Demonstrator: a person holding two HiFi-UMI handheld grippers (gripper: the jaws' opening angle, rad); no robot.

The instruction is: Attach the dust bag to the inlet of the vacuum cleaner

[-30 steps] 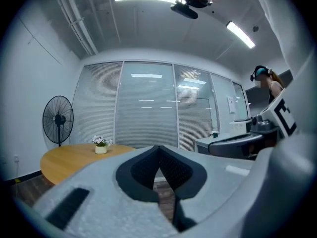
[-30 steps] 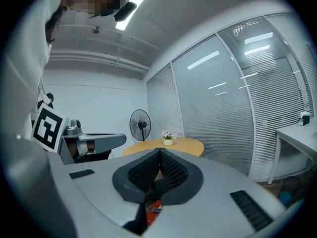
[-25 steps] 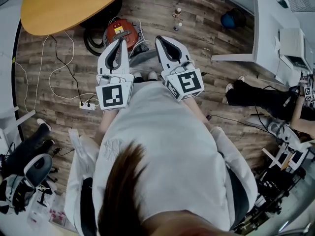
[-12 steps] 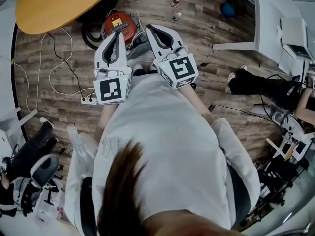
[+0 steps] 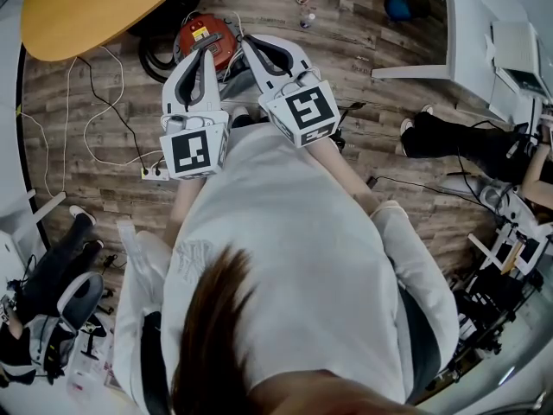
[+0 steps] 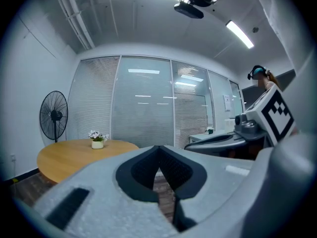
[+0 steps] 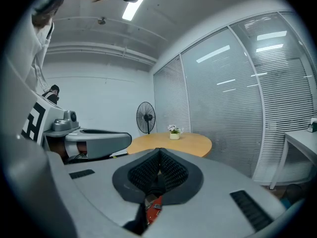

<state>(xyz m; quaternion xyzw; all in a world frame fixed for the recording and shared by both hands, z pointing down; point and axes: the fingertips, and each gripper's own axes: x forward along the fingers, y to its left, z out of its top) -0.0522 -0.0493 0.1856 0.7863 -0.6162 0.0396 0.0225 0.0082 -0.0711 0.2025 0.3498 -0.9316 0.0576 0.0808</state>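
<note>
Vacuum (image 5: 206,35) is sitting on the floor (image 5: 346,59), just beyond the left hand-held gripper (image 5: 205,54) and right hand-held gripper (image 5: 252,43), both closing on nothing. Dust bag is not showing; being probably light and crushable, it is likely asking for a grip on its stiff collar.

Vacuum cleaner (image 5: 200,35) beside table (image 5: 95,7)

Head view steeply down, 2 gripper views level across room, all 3 share round table (image 5: 86,7)
</note>
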